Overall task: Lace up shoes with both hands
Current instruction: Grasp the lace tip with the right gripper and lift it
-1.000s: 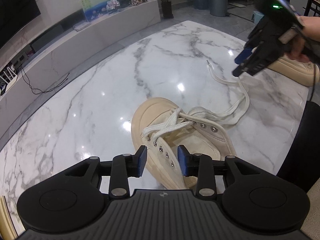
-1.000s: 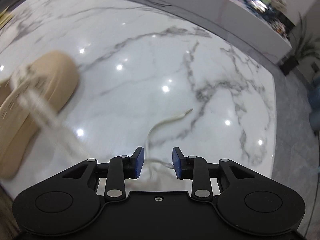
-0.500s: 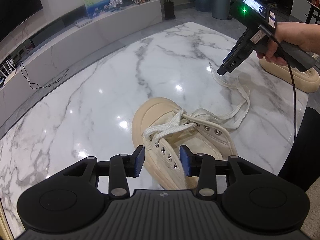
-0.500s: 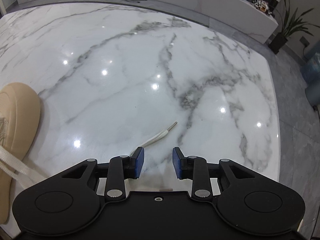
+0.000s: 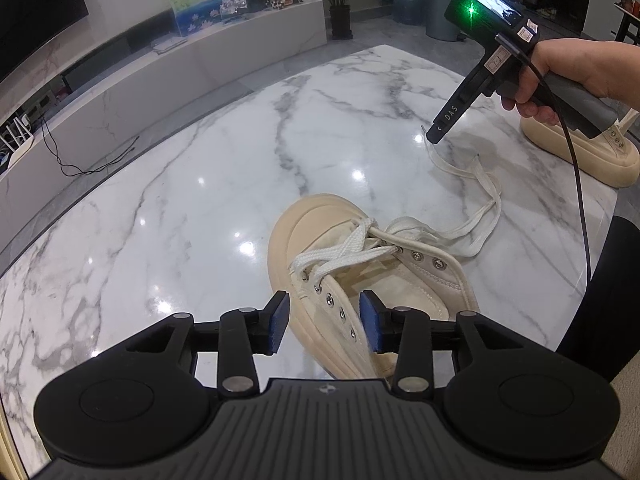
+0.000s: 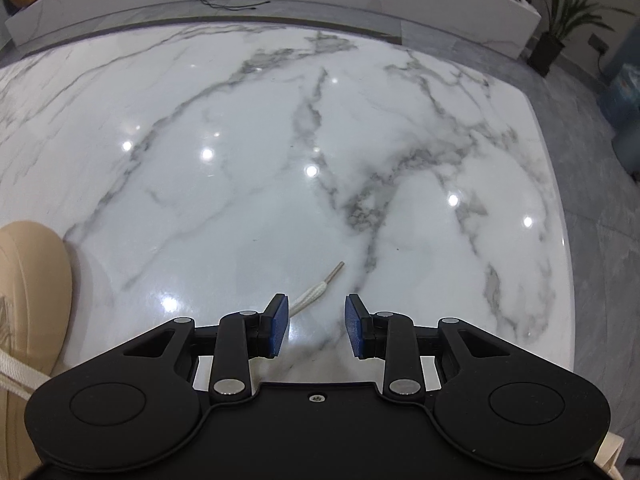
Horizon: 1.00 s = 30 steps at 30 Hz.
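The cream canvas high-top shoe with a thick pale rubber sole (image 5: 360,276) lay on the white grey-veined marble counter (image 5: 180,220), near its near edge, toe pointing away toward the far side. Its flat white lace (image 5: 340,252) crossed through the lowest metal eyelets only; the upper eyelets stood unthreaded. Two loose lace ends (image 5: 480,200) trailed off the shoe's right side across the counter toward the right edge, one over the other.

The left gripper (image 5: 324,322) hovered over the shoe's left eyelet row with its blue-padded fingers (image 5: 278,322) parted and nothing between them. The right gripper (image 6: 316,330) hung above the counter, likewise spread wide and holding nothing; the metal-tipped end of one lace (image 6: 320,288) lay on the marble just ahead of its left finger. In the left wrist view its black nose pointed down at that lace end, with a green light glowing on its body.

A second cream shoe (image 5: 580,152) sat at the counter's right edge, partly behind the right hand (image 5: 560,72).
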Each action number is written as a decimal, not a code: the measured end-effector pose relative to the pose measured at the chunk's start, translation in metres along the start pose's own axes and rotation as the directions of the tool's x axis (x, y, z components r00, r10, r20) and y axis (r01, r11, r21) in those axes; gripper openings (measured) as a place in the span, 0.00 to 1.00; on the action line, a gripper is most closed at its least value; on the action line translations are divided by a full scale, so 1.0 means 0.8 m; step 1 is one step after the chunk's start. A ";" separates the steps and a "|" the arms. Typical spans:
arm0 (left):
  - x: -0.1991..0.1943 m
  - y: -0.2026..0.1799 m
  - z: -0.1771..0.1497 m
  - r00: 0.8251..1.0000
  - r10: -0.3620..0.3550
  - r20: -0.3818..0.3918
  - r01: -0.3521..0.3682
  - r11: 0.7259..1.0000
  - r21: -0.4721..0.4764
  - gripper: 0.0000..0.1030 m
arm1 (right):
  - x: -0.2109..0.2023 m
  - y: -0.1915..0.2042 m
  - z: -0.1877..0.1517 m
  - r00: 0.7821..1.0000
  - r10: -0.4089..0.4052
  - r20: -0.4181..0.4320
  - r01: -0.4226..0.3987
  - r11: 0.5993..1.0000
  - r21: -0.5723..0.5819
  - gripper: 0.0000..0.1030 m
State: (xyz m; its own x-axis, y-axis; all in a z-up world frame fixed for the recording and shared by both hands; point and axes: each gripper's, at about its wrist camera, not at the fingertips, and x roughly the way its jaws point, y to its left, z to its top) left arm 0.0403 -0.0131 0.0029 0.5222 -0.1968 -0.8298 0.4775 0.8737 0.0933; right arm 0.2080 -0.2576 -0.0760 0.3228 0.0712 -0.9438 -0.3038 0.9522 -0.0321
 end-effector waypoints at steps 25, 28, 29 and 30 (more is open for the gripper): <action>-0.003 0.003 -0.002 1.000 0.009 -0.005 -0.009 1.000 0.003 0.36 | 0.009 0.002 0.022 0.993 0.119 0.011 -0.119 0.985 0.128 0.28; -0.004 0.004 -0.002 1.000 0.009 -0.002 -0.009 1.000 0.002 0.36 | 0.013 0.006 0.021 0.992 0.123 -0.003 -0.122 0.986 0.118 0.28; -0.004 0.004 -0.003 1.000 0.009 -0.001 -0.009 1.000 0.000 0.36 | 0.015 0.008 0.021 0.992 0.126 -0.007 -0.124 0.986 0.115 0.27; -0.005 0.005 -0.003 1.000 0.008 -0.001 -0.008 1.000 -0.001 0.36 | 0.016 0.011 0.020 0.991 0.130 -0.012 -0.128 0.986 0.110 0.24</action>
State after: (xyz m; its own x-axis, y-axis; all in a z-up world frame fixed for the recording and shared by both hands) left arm 0.0384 -0.0077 0.0048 0.5258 -0.1894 -0.8293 0.4726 0.8756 0.0997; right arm 0.2240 -0.2437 -0.0834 0.2699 0.1912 -0.9437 -0.2418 0.9621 0.1258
